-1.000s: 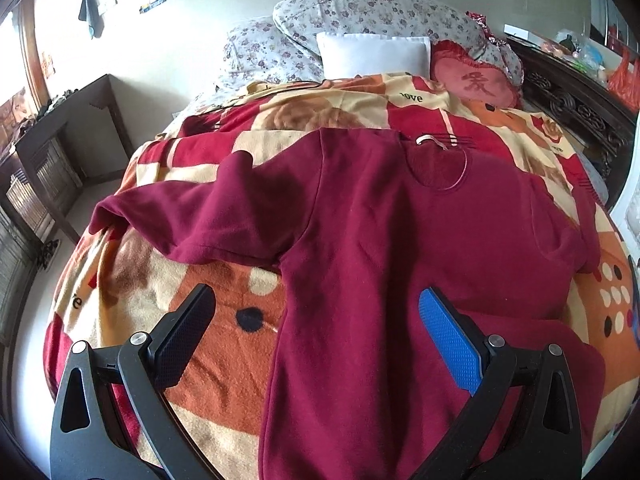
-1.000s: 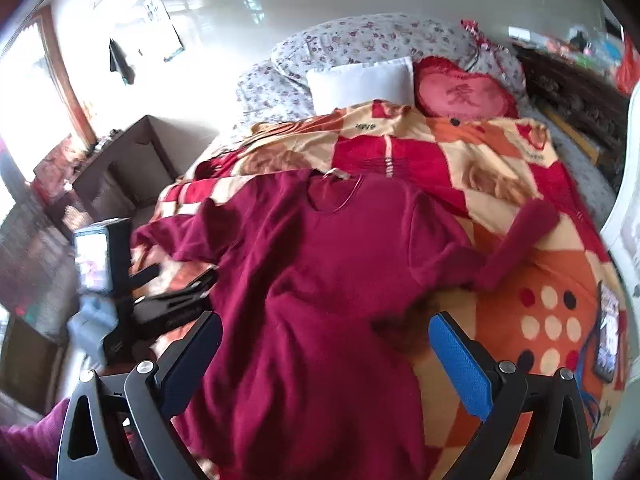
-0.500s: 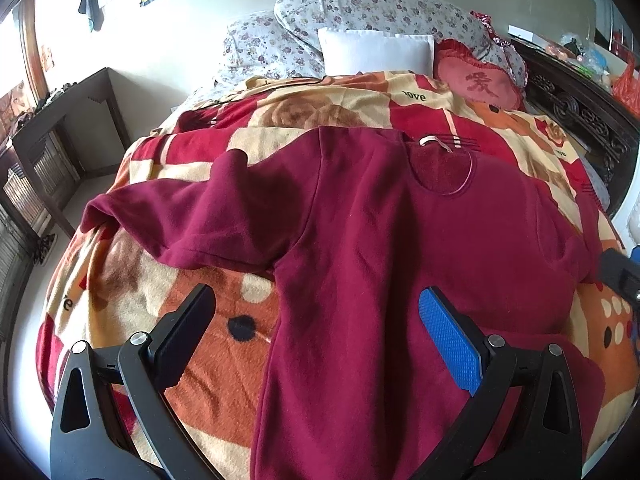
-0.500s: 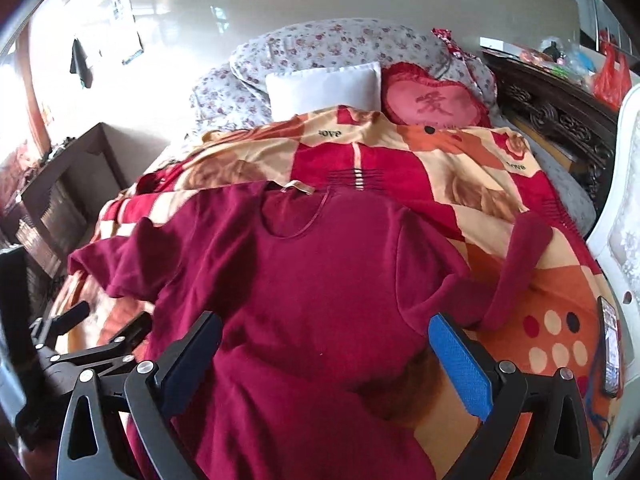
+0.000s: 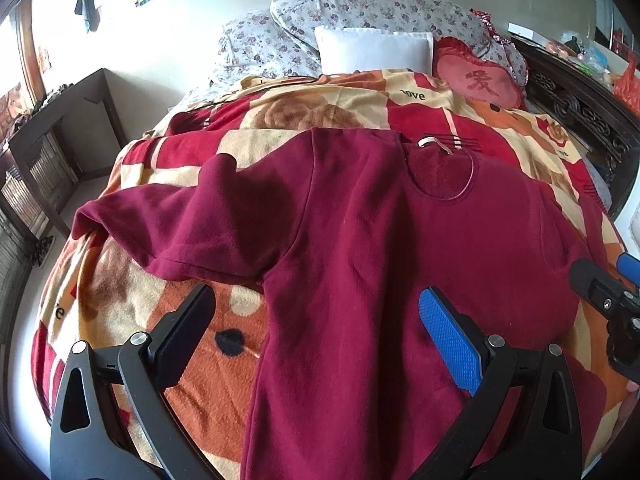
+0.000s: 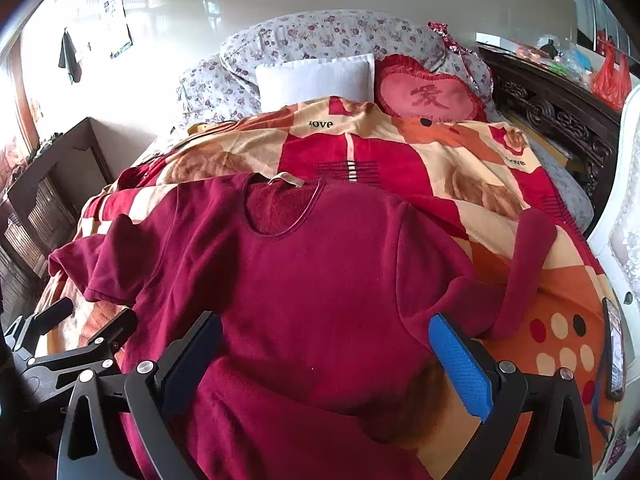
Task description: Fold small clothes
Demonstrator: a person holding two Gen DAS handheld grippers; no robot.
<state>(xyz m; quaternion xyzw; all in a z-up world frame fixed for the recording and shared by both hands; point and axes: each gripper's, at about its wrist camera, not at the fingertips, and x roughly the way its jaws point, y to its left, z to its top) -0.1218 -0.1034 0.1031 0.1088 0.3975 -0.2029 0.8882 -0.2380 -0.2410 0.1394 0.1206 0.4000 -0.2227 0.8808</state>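
Observation:
A dark red long-sleeved top (image 5: pixel 380 248) (image 6: pixel 288 292) lies face up on a bed, neck toward the pillows. Its left sleeve (image 5: pixel 172 224) spreads out sideways. Its right sleeve (image 6: pixel 524 276) is bent upward in a curve. My left gripper (image 5: pixel 316 320) hovers open over the lower left body of the top, nothing between its fingers. My right gripper (image 6: pixel 324 344) is open above the lower middle of the top, also holding nothing. The left gripper shows at the left edge of the right wrist view (image 6: pixel 76 336); the right gripper shows at the right edge of the left wrist view (image 5: pixel 604 292).
The bed carries a red, orange and cream blanket (image 5: pixel 304 108) (image 6: pixel 460 152). White (image 5: pixel 372 48), floral and heart-shaped red (image 6: pixel 428 96) pillows sit at the head. A phone (image 6: pixel 616 356) lies at the bed's right edge. A dark cabinet (image 5: pixel 48 148) stands left; a carved wooden headboard (image 6: pixel 560 116) runs right.
Both grippers have shifted forward and toward each other over the top. The right view swung left to centre on the garment. The top itself has not moved.

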